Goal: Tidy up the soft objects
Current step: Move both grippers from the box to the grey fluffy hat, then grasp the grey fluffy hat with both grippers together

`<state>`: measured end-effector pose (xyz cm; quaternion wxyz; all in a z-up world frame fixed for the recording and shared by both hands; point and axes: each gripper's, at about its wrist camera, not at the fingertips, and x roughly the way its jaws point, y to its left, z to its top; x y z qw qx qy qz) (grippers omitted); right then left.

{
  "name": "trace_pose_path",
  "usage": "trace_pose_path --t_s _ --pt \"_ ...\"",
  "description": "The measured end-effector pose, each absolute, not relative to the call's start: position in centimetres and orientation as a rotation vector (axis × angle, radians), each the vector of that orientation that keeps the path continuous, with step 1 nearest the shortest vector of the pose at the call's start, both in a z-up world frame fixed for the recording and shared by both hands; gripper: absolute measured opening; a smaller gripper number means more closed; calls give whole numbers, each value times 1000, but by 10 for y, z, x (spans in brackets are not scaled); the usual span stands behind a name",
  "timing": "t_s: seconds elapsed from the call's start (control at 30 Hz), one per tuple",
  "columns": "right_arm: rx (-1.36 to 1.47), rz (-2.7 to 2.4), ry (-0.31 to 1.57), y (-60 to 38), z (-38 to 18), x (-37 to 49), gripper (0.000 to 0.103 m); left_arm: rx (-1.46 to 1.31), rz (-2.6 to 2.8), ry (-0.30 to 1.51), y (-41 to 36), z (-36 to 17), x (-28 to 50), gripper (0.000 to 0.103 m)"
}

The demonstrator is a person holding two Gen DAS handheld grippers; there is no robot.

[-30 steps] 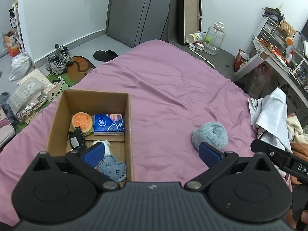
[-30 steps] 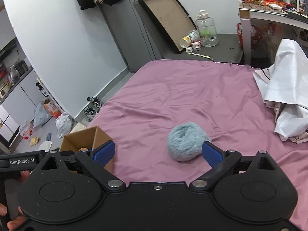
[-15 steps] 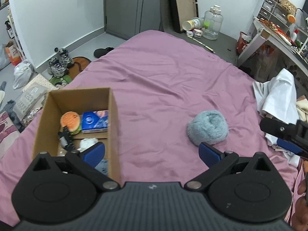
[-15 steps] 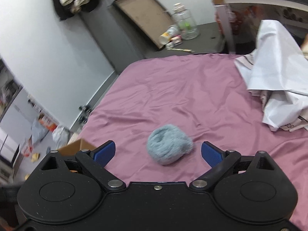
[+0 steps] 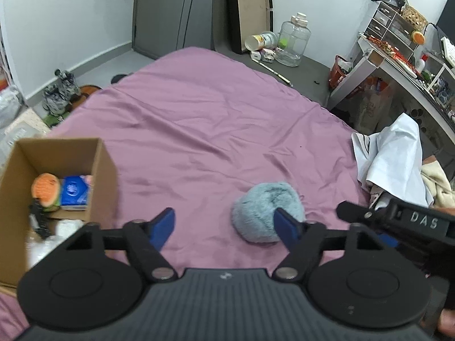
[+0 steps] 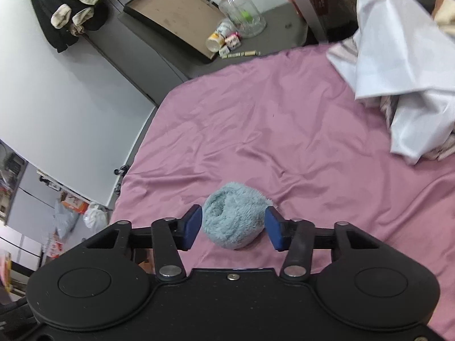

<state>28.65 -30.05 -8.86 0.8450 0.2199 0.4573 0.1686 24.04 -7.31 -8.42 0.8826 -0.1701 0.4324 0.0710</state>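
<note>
Left wrist view: left tongs spread wide, empty, above the purple bed. Cardboard box at the bed's left edge holds an orange plush and a blue tissue pack.

Right wrist view: right tongs spread wide, blue pads flanking the fluffy grey-blue ball on the bed; contact cannot be confirmed. White cloth at the right edge.

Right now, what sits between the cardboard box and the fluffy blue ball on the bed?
Only bare purple sheet shows between the cardboard box and the fluffy blue ball; the left wrist view shows it.
</note>
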Motion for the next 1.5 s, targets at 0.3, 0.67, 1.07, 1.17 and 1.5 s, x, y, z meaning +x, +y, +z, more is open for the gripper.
trace_pose_path --t_s 0.3,0.67,1.07,1.17,1.5 --pt "560 351 1044 -308 -119 305 46 -464 124 926 -80 -113 268 48" --pt "608 341 1098 -313 -147 325 38 -510 134 932 -87 -134 293 41" --pt "659 343 1123 -316 -157 330 39 -635 167 984 -84 -173 302 30" --pt "650 348 1139 -311 -159 329 39 -634 160 986 -84 -169 300 26" --pt "624 400 1153 -296 -157 322 39 -677 124 998 -78 -154 284 22"
